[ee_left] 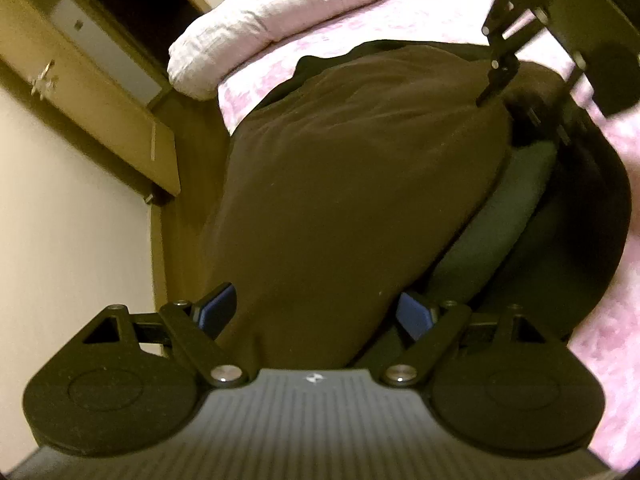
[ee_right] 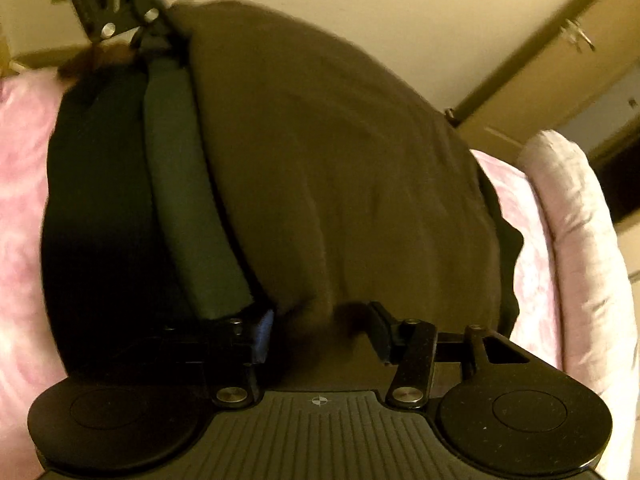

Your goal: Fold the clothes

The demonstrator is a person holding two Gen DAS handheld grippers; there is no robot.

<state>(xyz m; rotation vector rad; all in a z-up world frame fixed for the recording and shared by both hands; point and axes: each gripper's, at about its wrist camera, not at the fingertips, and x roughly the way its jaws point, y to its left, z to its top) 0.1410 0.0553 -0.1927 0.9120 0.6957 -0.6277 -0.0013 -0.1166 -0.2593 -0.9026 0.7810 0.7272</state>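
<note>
Pink patterned bedding (ee_left: 400, 20) is spread over the bed, with a rolled pale quilt (ee_left: 248, 20) along its far edge and a wooden cupboard door (ee_left: 100, 92) seen against the cream wall. A brown garment (ee_left: 340, 184) is draped across the bed, smooth with faint creases, over a dark green layer (ee_left: 500, 216) and a black layer (ee_left: 568, 240) exposed along one side. The left hand-held gripper (ee_left: 316, 314) is held wide apart, its blue pads on either side of the brown cloth's near edge, not pinching it. The right hand-held gripper (ee_right: 324, 334) is seen partly spread, with a brown fold bunched between its fingers; whether it is clamped cannot be told.
</note>
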